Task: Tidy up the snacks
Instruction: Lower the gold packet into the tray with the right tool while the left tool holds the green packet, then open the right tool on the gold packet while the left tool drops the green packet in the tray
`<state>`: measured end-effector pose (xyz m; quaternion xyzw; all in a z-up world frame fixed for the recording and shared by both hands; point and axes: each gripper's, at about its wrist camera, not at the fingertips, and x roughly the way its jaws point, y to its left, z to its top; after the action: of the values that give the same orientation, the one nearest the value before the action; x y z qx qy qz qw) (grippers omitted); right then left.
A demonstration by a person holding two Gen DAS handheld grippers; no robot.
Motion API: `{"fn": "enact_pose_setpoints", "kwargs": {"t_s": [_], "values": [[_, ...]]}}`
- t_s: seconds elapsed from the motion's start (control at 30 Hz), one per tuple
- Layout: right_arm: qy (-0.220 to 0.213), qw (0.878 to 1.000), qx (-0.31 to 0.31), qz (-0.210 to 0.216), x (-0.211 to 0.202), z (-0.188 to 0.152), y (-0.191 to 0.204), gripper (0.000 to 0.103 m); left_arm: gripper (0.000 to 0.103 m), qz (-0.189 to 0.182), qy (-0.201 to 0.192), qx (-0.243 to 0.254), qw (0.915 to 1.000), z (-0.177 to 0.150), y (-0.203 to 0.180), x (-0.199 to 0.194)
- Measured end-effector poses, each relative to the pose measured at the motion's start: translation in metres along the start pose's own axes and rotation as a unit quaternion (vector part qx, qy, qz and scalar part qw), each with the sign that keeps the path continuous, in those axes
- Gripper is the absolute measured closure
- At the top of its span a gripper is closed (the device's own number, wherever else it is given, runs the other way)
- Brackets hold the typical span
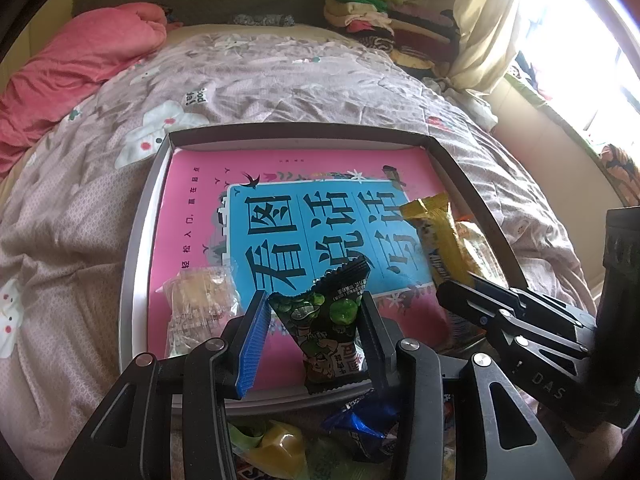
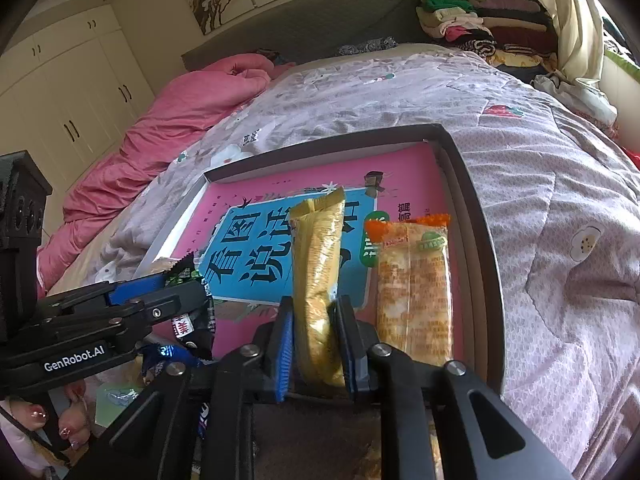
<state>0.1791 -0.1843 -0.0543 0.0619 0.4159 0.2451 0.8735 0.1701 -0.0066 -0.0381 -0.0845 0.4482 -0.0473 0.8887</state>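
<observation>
Bed (image 1: 280,76), quilted floral cover, is bearing shallow grey tray (image 1: 138,240) lined with pink book (image 1: 192,216) reading "看图说话". Left hand-held gripper (image 1: 314,320), "GenRobot.AI", is clamping crinkly green packet (image 1: 324,320) over tray. Right hand-held gripper (image 2: 314,344) is lightly pinching glossy yellow packet (image 2: 318,264) lying in tray.

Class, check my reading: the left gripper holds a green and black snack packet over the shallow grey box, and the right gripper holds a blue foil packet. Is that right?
One detail is wrong. The right gripper holds a long yellow snack packet, not a blue one, as the right wrist view shows. The left gripper does hold the green and black snack packet over the shallow grey box.
</observation>
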Motion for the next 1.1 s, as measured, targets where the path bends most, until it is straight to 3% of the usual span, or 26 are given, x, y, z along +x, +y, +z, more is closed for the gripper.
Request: {"fn": "enact_pose_setpoints", "kwargs": {"t_s": [0.8, 1.1], "values": [[-0.021, 1.000, 0.005, 0.016, -0.015, 0.004, 0.000, 0.077, 0.058, 0.001, 0.001, 0.014, 0.9999, -0.001, -0.005, -0.004], [-0.035, 0.999, -0.003, 0.021, -0.025, 0.007, 0.002, 0.072, 0.047, -0.011, -0.010, 0.001, 0.9999, 0.001, -0.001, -0.020]]}}
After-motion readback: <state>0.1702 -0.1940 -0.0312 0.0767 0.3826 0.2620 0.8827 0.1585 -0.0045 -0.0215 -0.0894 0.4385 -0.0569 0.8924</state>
